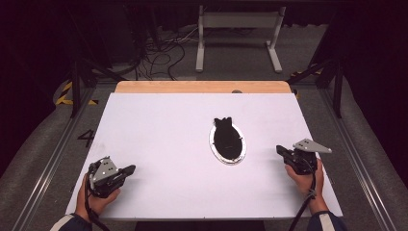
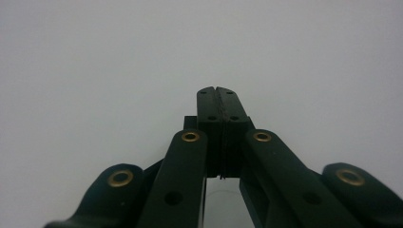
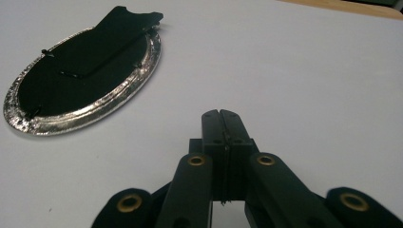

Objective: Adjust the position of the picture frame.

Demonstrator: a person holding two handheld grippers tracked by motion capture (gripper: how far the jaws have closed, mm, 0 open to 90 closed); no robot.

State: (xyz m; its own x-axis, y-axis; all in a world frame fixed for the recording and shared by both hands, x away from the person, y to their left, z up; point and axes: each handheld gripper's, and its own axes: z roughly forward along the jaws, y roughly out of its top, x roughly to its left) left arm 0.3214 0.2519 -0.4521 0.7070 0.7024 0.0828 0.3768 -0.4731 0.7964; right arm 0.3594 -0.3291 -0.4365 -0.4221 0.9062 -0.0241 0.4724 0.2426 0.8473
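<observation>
Left gripper [image 1: 129, 169]: jaws pressed together with nothing between them, resting low over the near left of the white table [image 1: 159, 125]; in its own view [image 2: 218, 95] there is bare white surface ahead.
Right gripper [image 1: 280, 150]: jaws likewise closed and empty, at the near right of the table; its own view [image 3: 221, 116] looks toward the frame.
Oval frame [image 1: 227, 142]: lies flat, back side up, right of the table's middle, well apart from both grippers but nearer the right one; silver rim, black backing with a stand tab pointing to the far side [image 3: 85, 76].
Step in hand: likely the start, before any approach; the frame is untouched.
Next move: I judge the right gripper must open and travel left and far toward the rim or the tab.
Hard to make out: small clips on the backing are too fine to read; the frame's front face is hidden against the table.
Cut off: the person's forearms [image 1: 317, 202] leave the near edge.
</observation>
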